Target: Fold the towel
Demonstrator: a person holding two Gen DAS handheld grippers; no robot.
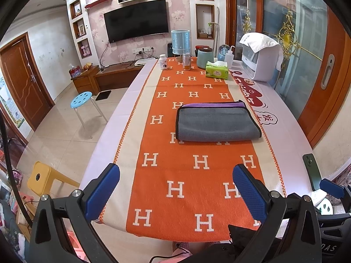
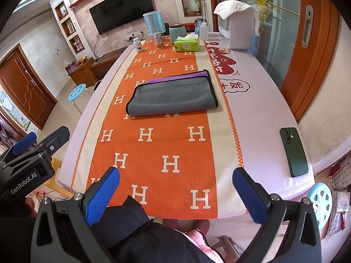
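Observation:
A grey towel with a purple inner side and black trim lies folded on the orange H-patterned runner in the middle of the table. It also shows in the right wrist view. My left gripper is open and empty, held back over the near end of the table, well short of the towel. My right gripper is open and empty, also at the near edge. The left gripper shows at the left of the right wrist view.
A dark green phone lies on the table's right side. At the far end stand a tissue box, bottles, a jar, a blue lamp and a white appliance. Stools stand beside the table.

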